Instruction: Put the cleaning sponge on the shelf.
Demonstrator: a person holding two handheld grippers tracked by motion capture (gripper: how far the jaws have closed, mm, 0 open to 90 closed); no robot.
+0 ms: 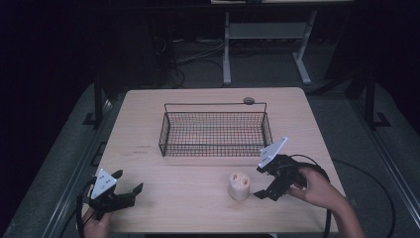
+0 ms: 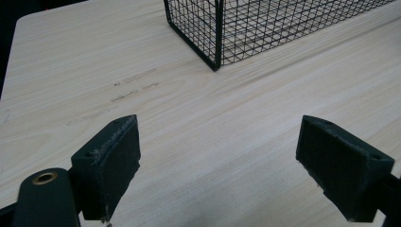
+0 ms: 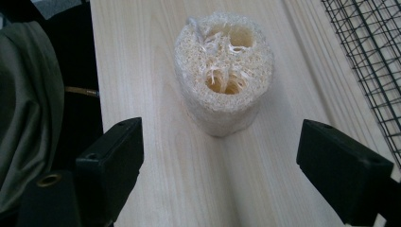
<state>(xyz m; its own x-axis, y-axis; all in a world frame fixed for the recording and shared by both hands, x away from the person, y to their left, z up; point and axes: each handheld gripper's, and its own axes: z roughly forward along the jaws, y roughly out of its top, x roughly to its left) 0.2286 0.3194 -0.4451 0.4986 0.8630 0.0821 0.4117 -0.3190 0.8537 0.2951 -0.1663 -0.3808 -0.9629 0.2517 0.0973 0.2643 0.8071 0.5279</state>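
Observation:
A pale loofah chunk (image 1: 239, 185) stands upright on the wooden table (image 1: 198, 153), near the front and right of centre. In the right gripper view the loofah (image 3: 223, 71) sits just beyond the open jaws, centred between them and untouched. My right gripper (image 1: 262, 181) is open, right beside the loofah, pointing left at it. My left gripper (image 1: 128, 180) rests open at the front left corner of the table, with bare wood between its jaws. A black wire basket (image 1: 215, 130) stands in the middle of the table, its corner (image 2: 215, 45) ahead of the left gripper.
A small round grey disc (image 1: 248, 100) lies at the table's far edge behind the basket. A dark cloth (image 3: 28, 109) hangs beyond the table's front edge. Cables (image 1: 366, 173) trail on the floor at the right, and a white desk frame (image 1: 265, 44) stands behind.

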